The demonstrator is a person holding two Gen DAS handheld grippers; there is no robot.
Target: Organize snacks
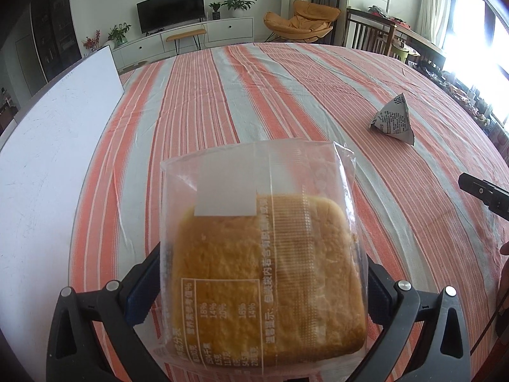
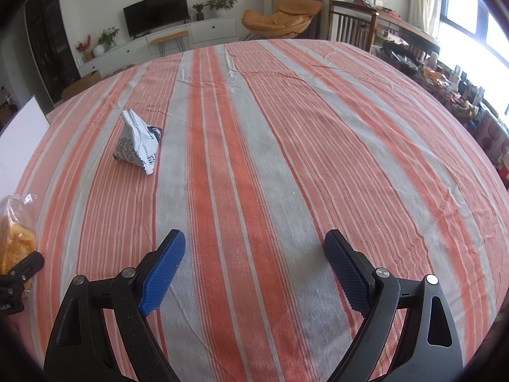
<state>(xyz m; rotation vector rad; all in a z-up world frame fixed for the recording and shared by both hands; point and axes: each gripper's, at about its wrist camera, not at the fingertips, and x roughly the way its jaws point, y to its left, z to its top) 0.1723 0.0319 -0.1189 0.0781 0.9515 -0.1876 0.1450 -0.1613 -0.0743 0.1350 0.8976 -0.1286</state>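
My left gripper (image 1: 261, 273) is shut on a clear bag with a square yellow cake (image 1: 264, 270), held above the striped tablecloth; the bag hides the fingertips. The same cake bag (image 2: 16, 238) shows at the left edge of the right wrist view. A white triangular snack packet (image 1: 394, 121) lies on the cloth to the right and farther away; in the right wrist view this packet (image 2: 138, 141) lies ahead to the left. My right gripper (image 2: 254, 248) is open and empty above the cloth. One right gripper finger (image 1: 483, 194) shows at the right edge of the left wrist view.
A white board (image 1: 54, 146) lies along the table's left side. The orange and grey striped tablecloth (image 2: 286, 159) covers the table. Cluttered shelves with goods (image 2: 461, 95) stand beyond the right edge. A TV stand, plants and an orange chair are far behind.
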